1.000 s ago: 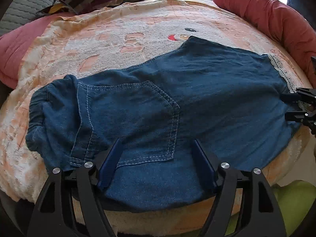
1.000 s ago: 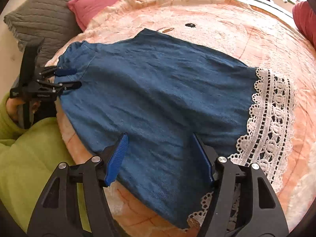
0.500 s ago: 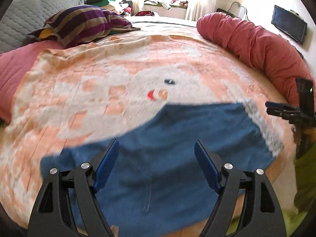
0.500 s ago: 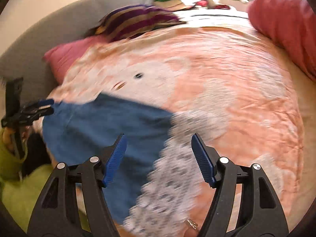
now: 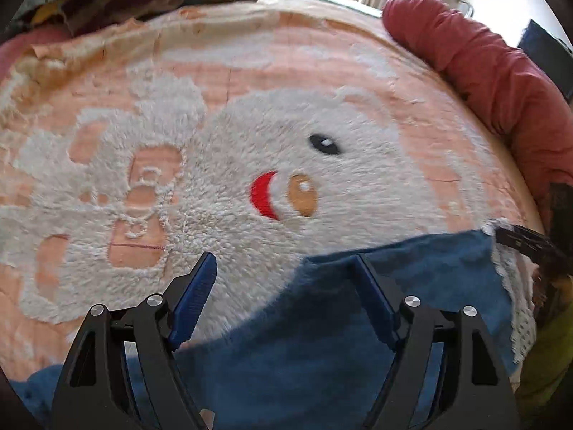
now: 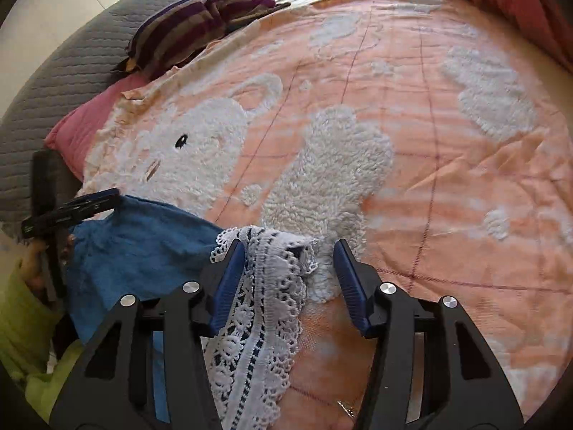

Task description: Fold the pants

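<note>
The right gripper [image 6: 289, 268] has its blue pads apart, and its jaws have just been closing. The white lace hem [image 6: 265, 286] of the pants sits bunched between them, lying against the left-hand pad while the other pad stands clear of it over the blanket, so nothing is clamped. The lace trails down under the black finger frame, and the blue denim of the pants [image 6: 143, 251] spreads away to the left.

The left gripper [image 5: 284, 286] is spread wide and holds nothing. One pad hangs over the white fleece of the blanket, the other over the upper edge of the denim [image 5: 322, 340], which fills the bottom of that view and runs to the lace trim at the right.

The pants lie rumpled at the near edge of the bed, on a peach blanket [image 6: 447, 197] with a fluffy white bear worked into it. From each camera the opposite gripper shows at the far end of the garment, with a lime-green sleeve [image 6: 25, 315] behind it. Farther off are a striped cushion [image 6: 200, 25], a pink pillow [image 6: 82, 125], a grey quilted headboard [image 6: 71, 57] and a red bolster [image 5: 501, 79].
</note>
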A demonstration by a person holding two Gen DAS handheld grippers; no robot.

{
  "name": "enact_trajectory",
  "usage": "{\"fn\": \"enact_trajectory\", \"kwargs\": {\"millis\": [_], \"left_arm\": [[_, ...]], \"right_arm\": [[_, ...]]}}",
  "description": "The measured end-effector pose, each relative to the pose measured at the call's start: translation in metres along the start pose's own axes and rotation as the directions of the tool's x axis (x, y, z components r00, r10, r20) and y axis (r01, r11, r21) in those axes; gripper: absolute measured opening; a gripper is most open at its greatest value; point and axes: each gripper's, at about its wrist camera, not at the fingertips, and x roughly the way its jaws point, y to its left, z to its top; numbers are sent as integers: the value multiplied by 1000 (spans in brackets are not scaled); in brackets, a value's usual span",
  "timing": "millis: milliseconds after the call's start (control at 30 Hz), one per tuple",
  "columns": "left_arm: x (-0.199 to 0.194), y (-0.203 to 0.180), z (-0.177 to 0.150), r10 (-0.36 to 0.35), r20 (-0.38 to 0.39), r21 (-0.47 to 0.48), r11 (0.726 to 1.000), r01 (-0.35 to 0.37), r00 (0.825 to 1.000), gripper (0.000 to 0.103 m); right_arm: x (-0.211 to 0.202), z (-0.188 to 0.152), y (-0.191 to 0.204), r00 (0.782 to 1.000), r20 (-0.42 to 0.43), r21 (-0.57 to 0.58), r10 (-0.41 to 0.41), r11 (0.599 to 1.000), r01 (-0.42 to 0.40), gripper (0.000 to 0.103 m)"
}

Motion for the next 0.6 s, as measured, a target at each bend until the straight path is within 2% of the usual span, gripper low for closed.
{"fn": "enact_trajectory", "kwargs": {"millis": [67,100,167,200,233,267,300,333,367,400,467,600], "left_arm": [[11,8,-2,-45,-5,-35,998,45,999,76],[13,9,-4,-57,9,-44,997,57,998,76],[12,8,-7,-68,23,-43,997,69,997,67],[10,7,-8,-83,27,-48,995,84,996,53],[7,7,-9,-120,32,-61,991,122,992,44],[4,6,-11,-157,32,-68,985,159,987,24],[2,5,-12,-179,32,-71,981,181,983,16],[0,1,-14,-186,31,-61,980,187,982,14],[-2,-3,-16,-177,31,-39,983,178,984,12],[-3,-8,-18,-169,34,-19,985,170,985,10],[-6,-11,-19,-152,44,-2,988,152,987,6],[-15,-13,-13,-121,82,10,993,120,989,5]], "right_arm": [[1,-2,0,1000,11,-14,8,1000,-8,45],[2,-2,1,1000,12,-15,11,1000,-11,40],[2,-2,4,1000,12,-37,15,999,-14,33],[0,-3,9,1000,14,-64,9,998,-9,31],[0,-4,13,1000,15,-88,-2,996,4,29],[-1,-4,17,1000,18,-112,-6,994,8,26],[-2,-4,18,1000,21,-118,-3,993,5,23],[-4,-5,20,1000,22,-125,-2,992,5,21],[-6,-5,21,1000,25,-133,-1,991,4,13],[-9,-6,21,999,28,-136,15,991,-11,10],[-13,-6,26,999,36,-163,26,986,-20,8],[-23,0,40,996,85,-225,2,974,18,7]]}}
